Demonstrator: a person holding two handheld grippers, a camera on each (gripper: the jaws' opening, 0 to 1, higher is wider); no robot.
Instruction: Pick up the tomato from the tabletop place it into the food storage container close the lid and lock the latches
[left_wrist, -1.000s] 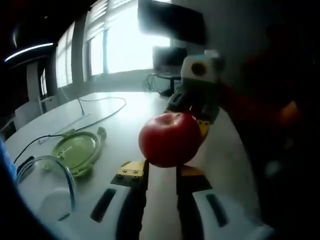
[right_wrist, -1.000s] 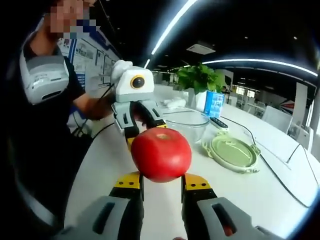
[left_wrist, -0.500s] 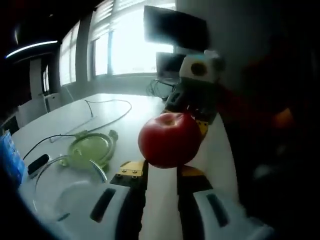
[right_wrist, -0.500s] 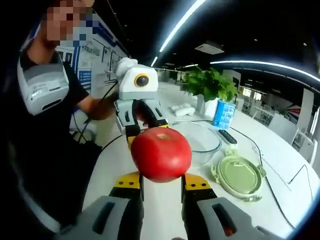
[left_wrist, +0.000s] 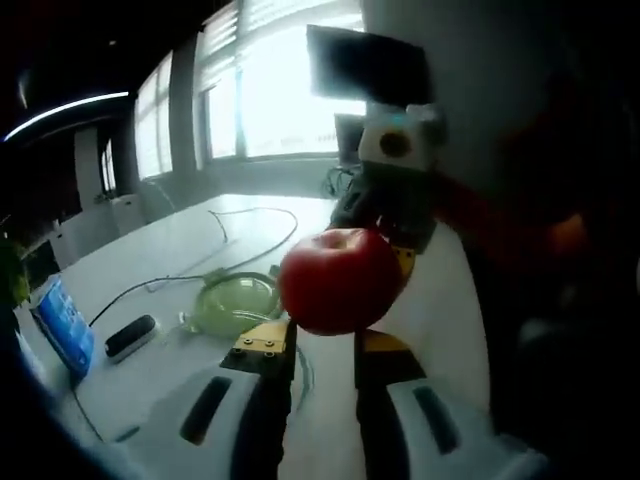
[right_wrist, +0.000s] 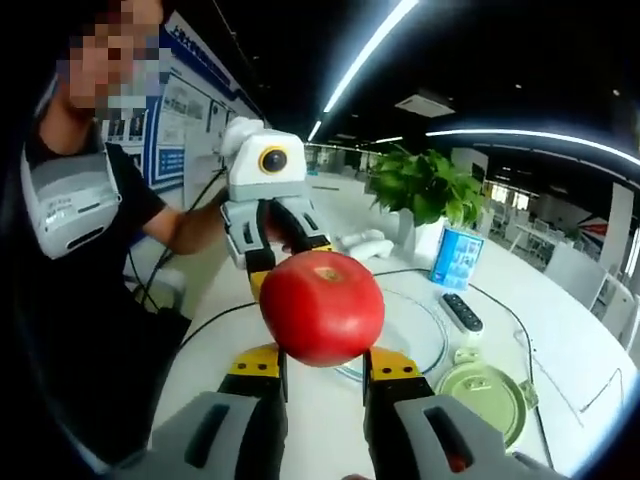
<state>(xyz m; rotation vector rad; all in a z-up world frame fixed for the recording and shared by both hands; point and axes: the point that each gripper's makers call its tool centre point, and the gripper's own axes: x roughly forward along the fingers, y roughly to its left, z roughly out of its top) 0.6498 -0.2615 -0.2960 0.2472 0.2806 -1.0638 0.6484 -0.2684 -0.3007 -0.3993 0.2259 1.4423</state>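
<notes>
A red tomato (left_wrist: 340, 280) hangs above the white table, pinched between the yellow-padded jaws of my left gripper (left_wrist: 322, 345). From the far side the right gripper (left_wrist: 390, 235) meets it head-on, fingers against the fruit. In the right gripper view the same tomato (right_wrist: 322, 306) sits between my right gripper's (right_wrist: 325, 360) jaws, with the left gripper (right_wrist: 285, 255) touching its far side. Just behind and below the tomato is the clear glass container (right_wrist: 410, 330), open. Its green lid (right_wrist: 482, 388) lies flat beside it, also seen as the green lid (left_wrist: 235, 303).
A person in a dark shirt (right_wrist: 90, 250) stands at the table's edge. A black remote (right_wrist: 461, 312), a blue box (right_wrist: 450, 258) and a potted plant (right_wrist: 425, 185) lie beyond the container. Cables (left_wrist: 240, 235) trail across the table (left_wrist: 160, 260) toward the window.
Both grippers have swung together with the tomato held the same way. The glass container now lies directly behind the tomato, and the lid, remote and blue box have shifted in view.
</notes>
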